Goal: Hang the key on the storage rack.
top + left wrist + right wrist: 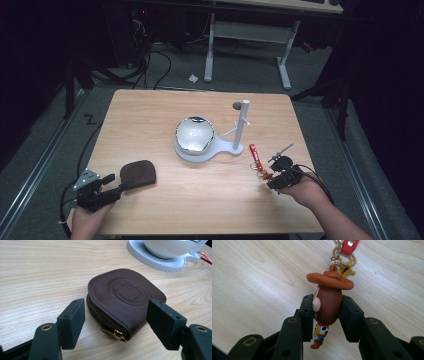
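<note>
Near right on the table [200, 200], the right gripper [327, 315] pinches a cowboy keychain figure [327, 306] by its head. Near left, the left gripper [116, 315] is spread around a brown zip pouch [125, 298].

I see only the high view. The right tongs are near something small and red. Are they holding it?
Observer: Yes. In the right gripper view the right tongs are shut on the head of a cowboy figurine with an orange hat.
Operator: And the red part?
Observer: It is a red strap, joined to the figurine's hat by small metal rings, lying on the table.
Operator: Do the left tongs touch the brown thing?
Observer: No. In the left gripper view the left tongs are open, one jaw on each side of the brown pouch, with a gap on both sides.
Operator: Is the pouch open?
Observer: Its zipper looks closed, with a gold pull at the near corner.
</note>
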Motion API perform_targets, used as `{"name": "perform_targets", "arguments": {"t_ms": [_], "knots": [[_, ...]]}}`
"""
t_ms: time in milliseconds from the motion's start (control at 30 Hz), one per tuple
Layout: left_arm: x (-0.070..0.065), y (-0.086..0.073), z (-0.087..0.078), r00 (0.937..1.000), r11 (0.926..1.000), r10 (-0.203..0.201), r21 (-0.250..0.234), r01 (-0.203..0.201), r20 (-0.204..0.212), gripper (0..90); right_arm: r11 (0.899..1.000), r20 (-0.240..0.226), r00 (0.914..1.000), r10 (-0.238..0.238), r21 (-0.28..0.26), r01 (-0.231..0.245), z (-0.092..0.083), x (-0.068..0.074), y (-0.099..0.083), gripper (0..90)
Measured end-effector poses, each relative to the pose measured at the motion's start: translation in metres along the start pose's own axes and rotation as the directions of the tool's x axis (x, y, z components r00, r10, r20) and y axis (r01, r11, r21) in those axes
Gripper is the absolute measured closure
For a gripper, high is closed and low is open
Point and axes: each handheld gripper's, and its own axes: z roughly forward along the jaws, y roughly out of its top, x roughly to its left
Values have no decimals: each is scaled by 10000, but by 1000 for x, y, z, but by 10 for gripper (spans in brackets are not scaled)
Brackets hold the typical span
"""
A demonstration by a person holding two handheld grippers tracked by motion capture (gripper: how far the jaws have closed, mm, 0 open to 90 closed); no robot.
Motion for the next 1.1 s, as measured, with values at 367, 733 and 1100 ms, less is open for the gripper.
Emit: {"name": "perform_targets", "arguments": {"t_ms": [367,733,1100], "knots": [[0,1,2,9999,9999,166,26,-166,-46,309,9994,-200,9998,-55,-353,48,-47,4,2,660],[-2,0,3,9997,9997,249,81,-249,-35,313,9986,-136,9999,25,-521,-32,-75,4,6,662],[0,0,2,9995,9997,254,20,-253,-183,313,9967,18,10000,-29,-808,31,-107,5,13,662]]}}
